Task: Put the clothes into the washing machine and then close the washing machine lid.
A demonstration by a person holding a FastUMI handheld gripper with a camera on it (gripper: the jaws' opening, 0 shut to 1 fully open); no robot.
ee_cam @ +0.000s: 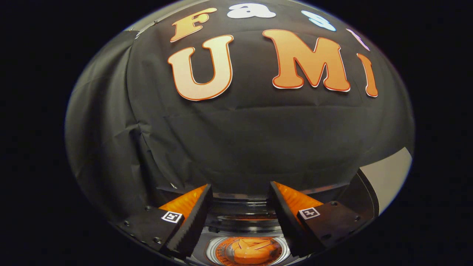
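The black cloth wall [236,140] of the booth spreads across the scene from nine o'clock round to three o'clock, creased in long folds and hanging straight ahead of the hand-held gripper [240,194]. At about four o'clock, beside the cloth's lower corner, a pale flat panel [388,173] slants up, edged by a dark curved band; what it belongs to cannot be told. Low down at six o'clock, between and beneath the fingers, lies the open top of the washing machine [244,221], seen as dark curved rims stacked one behind another with a shiny grey surround. Inside it, at the very bottom, sits the round perforated metal drum [221,251], and in the middle of that drum rests an orange lump [253,248] with a few dark creases; whether it is cloth or part of the machine cannot be told. The hand-held gripper's fingers [196,214] stand well apart, one at seven o'clock and one at five o'clock, with nothing pressed between them, their ridged inner faces turned toward each other above the machine's opening.
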